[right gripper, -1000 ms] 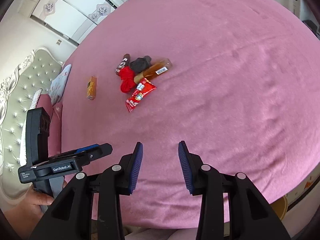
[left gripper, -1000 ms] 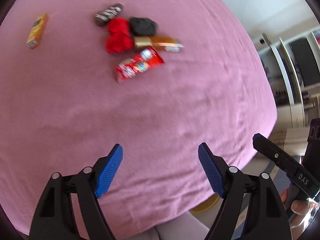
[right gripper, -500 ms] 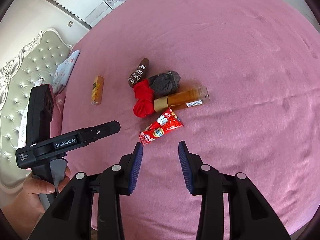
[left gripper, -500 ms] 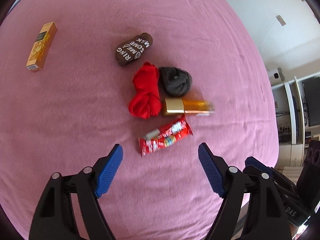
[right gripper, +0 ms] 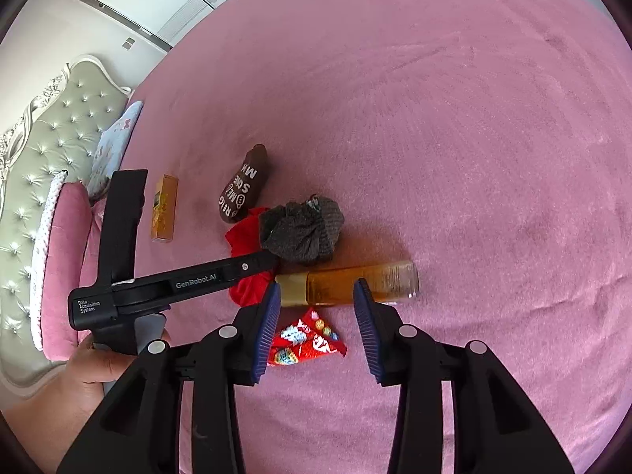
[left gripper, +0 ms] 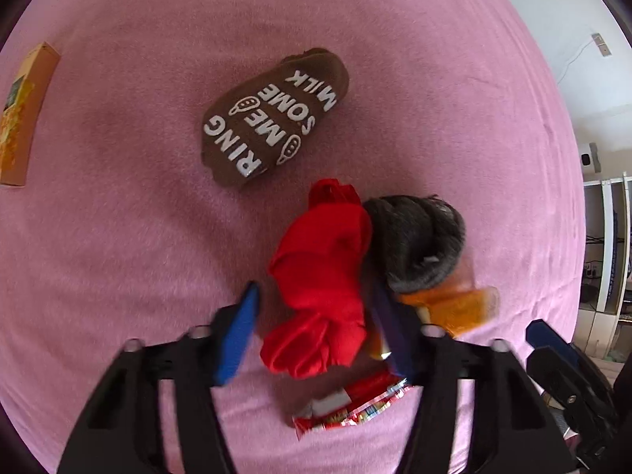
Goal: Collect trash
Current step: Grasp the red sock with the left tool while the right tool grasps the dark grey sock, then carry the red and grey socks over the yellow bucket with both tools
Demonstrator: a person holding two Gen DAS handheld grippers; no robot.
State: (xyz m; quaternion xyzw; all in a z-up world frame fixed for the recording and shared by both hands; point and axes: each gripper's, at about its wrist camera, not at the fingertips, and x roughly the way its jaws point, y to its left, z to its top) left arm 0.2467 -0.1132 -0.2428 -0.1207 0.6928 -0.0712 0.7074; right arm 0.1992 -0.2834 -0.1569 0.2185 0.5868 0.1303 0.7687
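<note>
A small pile lies on the pink bed cover: a red sock, a dark grey sock, a brown lettered sock, an amber bottle with a gold cap and a red snack wrapper. An orange box lies apart to the left. My left gripper is open with its jaws on either side of the red sock. My right gripper is open, just above the bottle and wrapper. The wrapper also shows in the left wrist view.
The pink cover spreads wide to the right and front. A grey tufted headboard and pillows stand at the left. White cabinets stand beyond the bed's right edge.
Both grippers have moved in close to the pile. The left jaws now straddle the red sock; the right jaws have opened wider and hover over the bottle.
</note>
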